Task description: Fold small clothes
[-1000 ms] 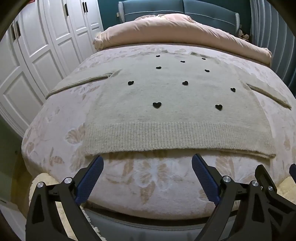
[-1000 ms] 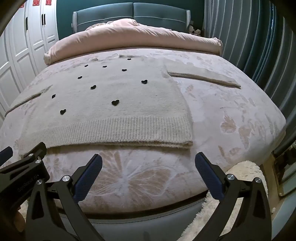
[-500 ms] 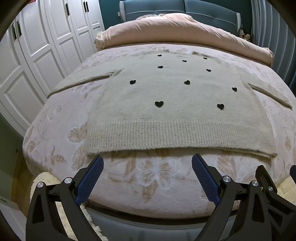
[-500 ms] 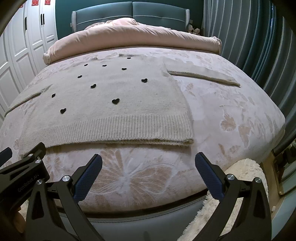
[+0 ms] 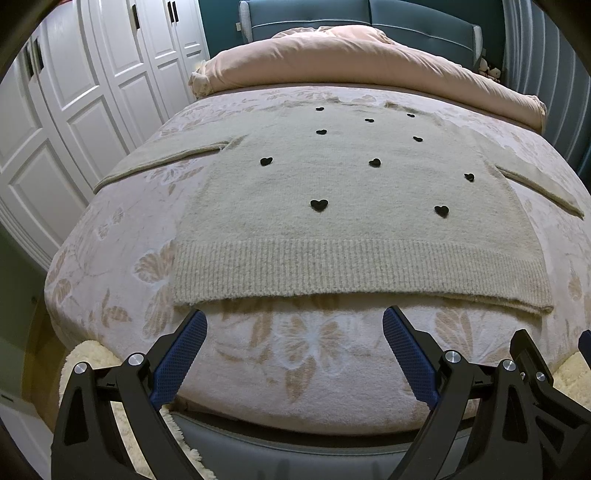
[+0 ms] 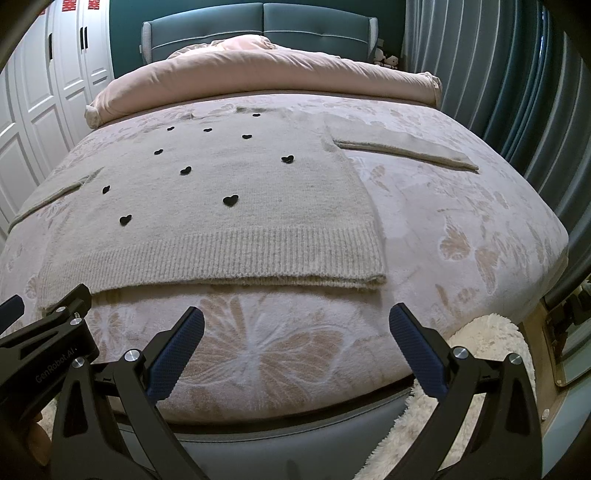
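Observation:
A beige knitted sweater [image 5: 351, 206] with small black hearts lies flat on the bed, sleeves spread to both sides, ribbed hem toward me. It also shows in the right wrist view [image 6: 229, 206]. My left gripper [image 5: 293, 325] is open and empty, just short of the hem near its left half. My right gripper [image 6: 295, 321] is open and empty, below the hem's right corner. The right gripper's side shows at the lower right of the left wrist view [image 5: 535, 369]; the left gripper's side shows at the lower left of the right wrist view [image 6: 48, 325].
The bed [image 5: 110, 258] has a pink floral cover. A rolled pink duvet [image 5: 351, 62] lies at the head, against a teal headboard [image 6: 258, 26]. White wardrobe doors [image 5: 74, 92] stand on the left, a grey curtain [image 6: 498, 92] on the right, a fluffy rug [image 6: 461, 369] on the floor.
Both grippers have moved slightly forward toward the sweater's hem. The sweater has not moved and both grippers stay open.

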Demonstrator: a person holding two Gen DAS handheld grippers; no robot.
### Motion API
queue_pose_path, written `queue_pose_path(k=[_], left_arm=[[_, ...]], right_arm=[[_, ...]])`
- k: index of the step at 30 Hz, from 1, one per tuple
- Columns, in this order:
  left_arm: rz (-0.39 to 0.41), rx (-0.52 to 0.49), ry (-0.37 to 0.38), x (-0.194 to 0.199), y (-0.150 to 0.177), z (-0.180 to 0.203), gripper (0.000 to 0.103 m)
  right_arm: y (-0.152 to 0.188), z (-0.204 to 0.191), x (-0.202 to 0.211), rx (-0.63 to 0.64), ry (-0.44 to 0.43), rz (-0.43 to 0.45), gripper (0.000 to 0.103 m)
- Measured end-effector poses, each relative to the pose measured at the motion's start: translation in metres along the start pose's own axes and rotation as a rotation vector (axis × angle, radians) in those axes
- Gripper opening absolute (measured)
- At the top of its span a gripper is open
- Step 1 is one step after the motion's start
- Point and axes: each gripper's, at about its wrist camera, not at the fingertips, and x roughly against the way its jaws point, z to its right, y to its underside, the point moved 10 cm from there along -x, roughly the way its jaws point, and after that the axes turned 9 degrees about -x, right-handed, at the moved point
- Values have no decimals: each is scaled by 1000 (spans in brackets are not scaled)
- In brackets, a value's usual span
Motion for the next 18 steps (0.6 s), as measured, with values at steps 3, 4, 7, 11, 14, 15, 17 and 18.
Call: queue_pose_path(k=[3, 4, 7, 11, 14, 15, 17, 18], left_arm=[[0, -1, -4, 0, 1, 0, 93], [0, -1, -4, 0, 1, 0, 93], [0, 0, -3, 0, 1, 0, 93], [-1, -1, -3, 1, 2, 0, 93], [-1, 0, -3, 0, 1, 0, 93], [-1, 0, -3, 0, 1, 0, 93], [-1, 0, -4, 0, 1, 0, 93], [-1, 0, -3, 0, 1, 0, 93]], right_arm=[[0, 0, 0, 1, 1, 1, 98], [0, 0, 0, 0, 0, 1, 98], [0, 0, 0, 0, 0, 1, 98], [0, 0, 0, 1, 0, 1, 98], [0, 0, 0, 0, 1, 1, 98], [0, 0, 0, 1, 0, 1, 98], [0, 0, 0, 1, 0, 0, 98], [0, 0, 0, 1, 0, 0, 98]])
